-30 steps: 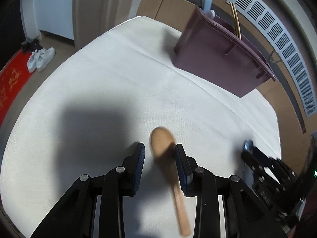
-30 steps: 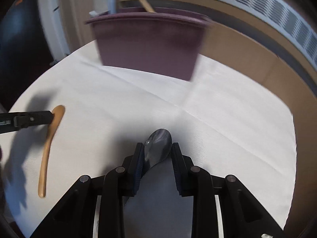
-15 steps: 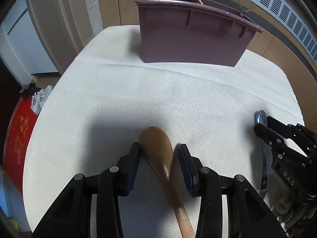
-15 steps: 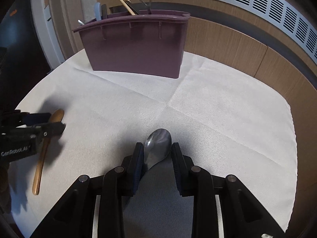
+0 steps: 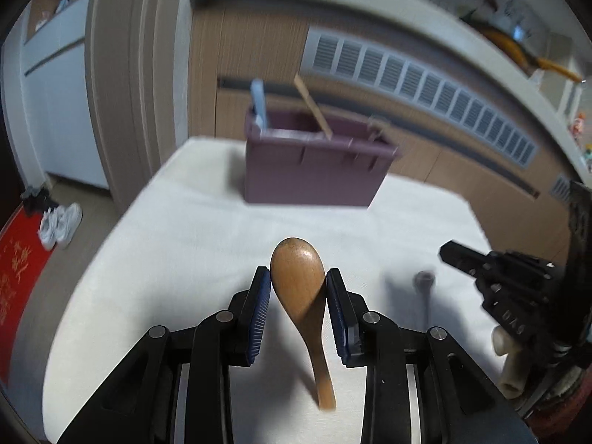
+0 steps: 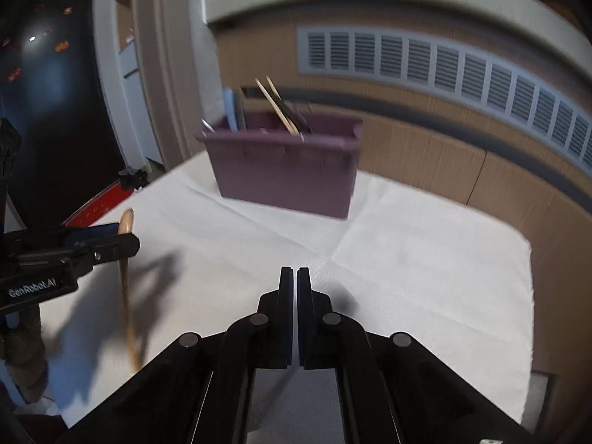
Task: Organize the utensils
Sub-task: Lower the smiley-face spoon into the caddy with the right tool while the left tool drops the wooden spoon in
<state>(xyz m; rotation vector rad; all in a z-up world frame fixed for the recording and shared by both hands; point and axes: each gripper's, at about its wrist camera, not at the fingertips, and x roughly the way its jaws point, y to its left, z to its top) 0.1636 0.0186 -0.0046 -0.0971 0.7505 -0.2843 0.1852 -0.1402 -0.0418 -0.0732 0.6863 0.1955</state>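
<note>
- Our white desk (image 5: 185,244) holds a purple bin (image 5: 314,170).
- Our left claw (image 5: 299,288) is closing on the wooden spoon (image 5: 298,277).
- Our right claw (image 6: 295,277) is pinched tight; whether it grips the metal spoon (image 5: 424,281), we cannot tell.

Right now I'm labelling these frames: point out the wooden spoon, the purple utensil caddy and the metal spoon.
wooden spoon (image 5: 298,273): left wrist view, on its bowl.
purple utensil caddy (image 6: 285,175): right wrist view, on its front wall.
metal spoon (image 5: 424,280): left wrist view, on its blurred bowl.
</note>
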